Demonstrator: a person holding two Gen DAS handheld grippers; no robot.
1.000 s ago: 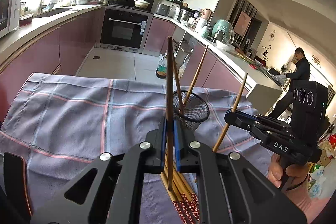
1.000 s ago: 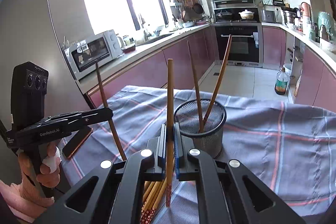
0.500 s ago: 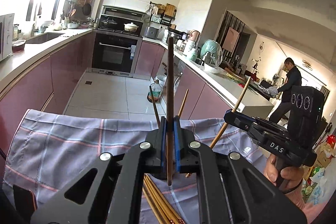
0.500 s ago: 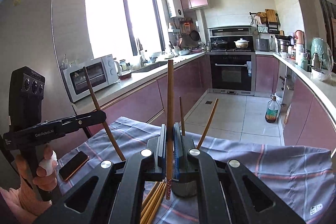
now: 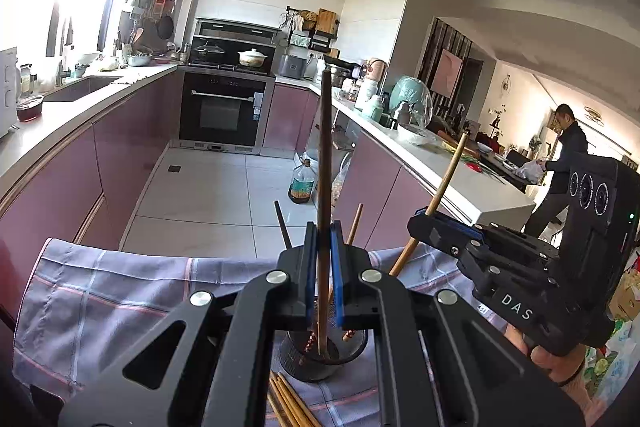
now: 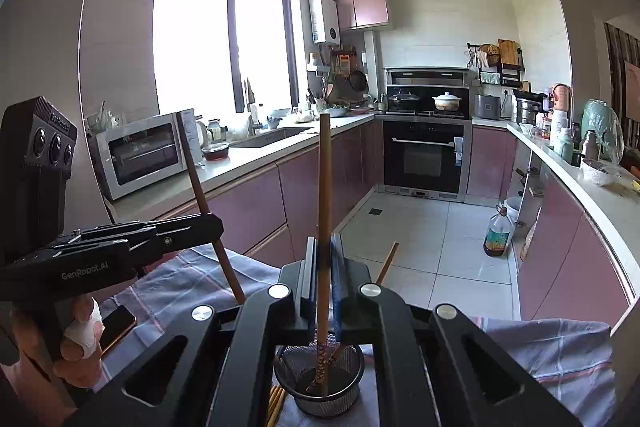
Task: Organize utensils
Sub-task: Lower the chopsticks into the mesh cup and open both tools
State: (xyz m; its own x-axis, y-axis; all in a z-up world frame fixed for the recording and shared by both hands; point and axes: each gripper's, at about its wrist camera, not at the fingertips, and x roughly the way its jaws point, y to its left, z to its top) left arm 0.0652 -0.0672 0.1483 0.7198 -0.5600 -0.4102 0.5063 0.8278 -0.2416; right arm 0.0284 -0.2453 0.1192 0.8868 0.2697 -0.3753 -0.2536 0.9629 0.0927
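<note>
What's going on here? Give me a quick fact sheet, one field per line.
Place: home kitchen
Left gripper: shut on a dark chopstick, upright
Right gripper: shut on a light chopstick, upright
Mesh holder: below both grippers, two chopsticks already in it
Loose chopsticks: lying on the checked cloth beside the holder
Phone: on the cloth

The left wrist view looks forward and slightly down along its tongs (image 5: pixel 323 267), close above the mesh cup (image 5: pixel 320 355), facing the oven (image 5: pixel 222 115). The right wrist view does likewise from beside it. Both share cup, checked cloth (image 6: pixel 560 347), oven, and each other's tongs.
</note>
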